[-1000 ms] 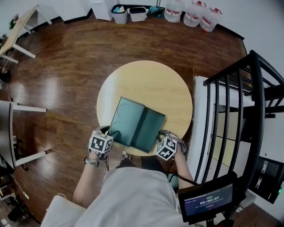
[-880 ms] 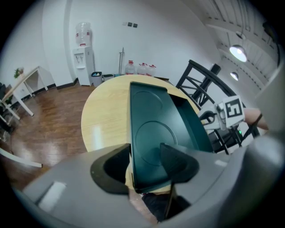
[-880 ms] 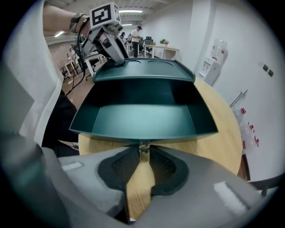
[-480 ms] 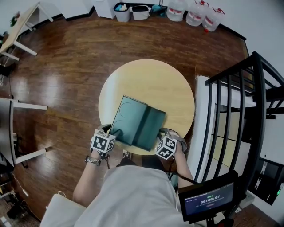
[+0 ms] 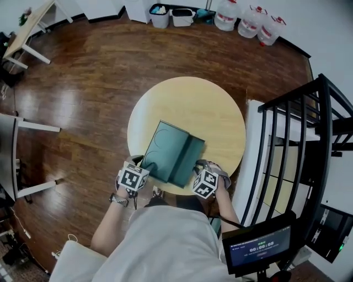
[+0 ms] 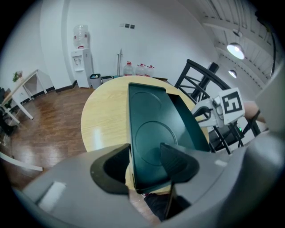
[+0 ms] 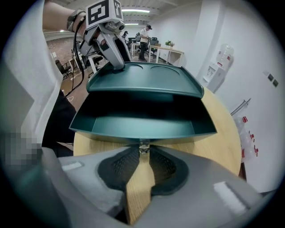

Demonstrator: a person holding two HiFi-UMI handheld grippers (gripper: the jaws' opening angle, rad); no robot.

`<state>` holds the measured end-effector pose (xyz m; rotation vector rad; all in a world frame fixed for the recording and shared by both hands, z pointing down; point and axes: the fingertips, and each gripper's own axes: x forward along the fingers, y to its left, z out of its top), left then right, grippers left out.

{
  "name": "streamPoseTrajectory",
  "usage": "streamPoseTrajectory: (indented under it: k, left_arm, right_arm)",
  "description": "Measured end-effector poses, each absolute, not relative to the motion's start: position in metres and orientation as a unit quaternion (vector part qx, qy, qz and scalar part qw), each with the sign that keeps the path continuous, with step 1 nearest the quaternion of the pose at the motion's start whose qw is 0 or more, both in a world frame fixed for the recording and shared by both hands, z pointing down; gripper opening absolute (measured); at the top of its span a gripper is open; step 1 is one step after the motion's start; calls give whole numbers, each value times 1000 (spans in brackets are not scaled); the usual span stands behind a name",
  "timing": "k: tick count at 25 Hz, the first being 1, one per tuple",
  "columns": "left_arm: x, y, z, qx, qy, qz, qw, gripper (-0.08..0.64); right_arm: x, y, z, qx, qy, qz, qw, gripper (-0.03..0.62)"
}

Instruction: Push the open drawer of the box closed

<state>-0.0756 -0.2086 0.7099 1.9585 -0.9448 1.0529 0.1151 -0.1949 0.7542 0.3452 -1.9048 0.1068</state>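
A dark teal box (image 5: 165, 151) lies on the round wooden table (image 5: 187, 104), near its front edge. Its drawer (image 5: 193, 157) stands pulled out toward the right; in the right gripper view the drawer (image 7: 142, 122) is open and empty. My right gripper (image 7: 143, 153) has just been closing and is shut on the small knob (image 7: 143, 147) on the drawer's front. It shows in the head view as the right gripper (image 5: 197, 169). My left gripper (image 6: 144, 160) is shut on the box's near left edge (image 6: 142, 147), and appears in the head view as the left gripper (image 5: 145, 165).
A black metal railing (image 5: 292, 137) stands close on the right of the table. Water bottles (image 5: 253, 22) and bins (image 5: 165, 14) line the far wall. A screen (image 5: 256, 248) sits at the lower right, and desks (image 5: 27, 27) stand at the left.
My right gripper has shifted a little toward the box, and the drawer strip looks slightly narrower. The left gripper keeps its hold in the same place.
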Motion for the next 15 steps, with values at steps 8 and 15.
streamPoseTrajectory:
  k: [8,15]
  left_arm:
    - [-76,-208,708,762,-353,410,356,236]
    - [-75,-207,709,762,-350,412,357,236]
  right_arm:
    - [84,-202,750,129,-815,27,564,75]
    - [64,-209,750,121,-819,21,560,75]
